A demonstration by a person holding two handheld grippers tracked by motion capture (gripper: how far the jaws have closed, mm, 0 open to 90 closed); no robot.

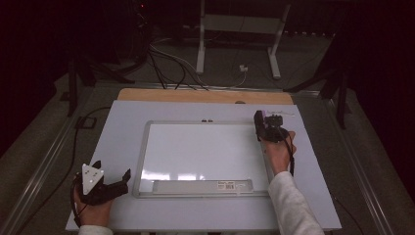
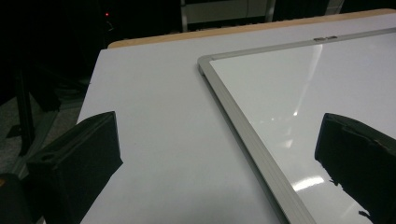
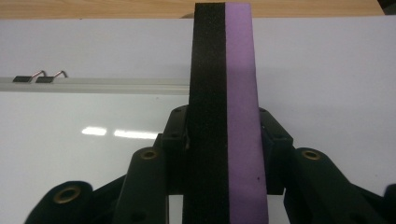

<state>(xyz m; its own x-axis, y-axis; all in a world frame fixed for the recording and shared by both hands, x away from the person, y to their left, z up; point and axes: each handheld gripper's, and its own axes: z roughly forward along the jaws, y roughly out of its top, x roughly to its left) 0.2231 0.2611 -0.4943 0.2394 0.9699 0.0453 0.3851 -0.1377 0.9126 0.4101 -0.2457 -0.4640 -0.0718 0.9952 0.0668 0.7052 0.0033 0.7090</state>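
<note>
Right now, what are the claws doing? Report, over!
Right claw shut on eraser, over whiteboard corner. Left claw open, beside the frame. Nothing in the way.

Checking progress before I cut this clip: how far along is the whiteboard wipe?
Done: the eraser is picked up, clamped upright in the right gripper near the whiteboard's far right corner. The board surface already looks clean, with no marks I can make out. In hand: the eraser is carried at the board's edge; contact can't be judged. Left: any wiping pass, then setting the eraser down. The left gripper waits open at the board's near left corner.
</note>
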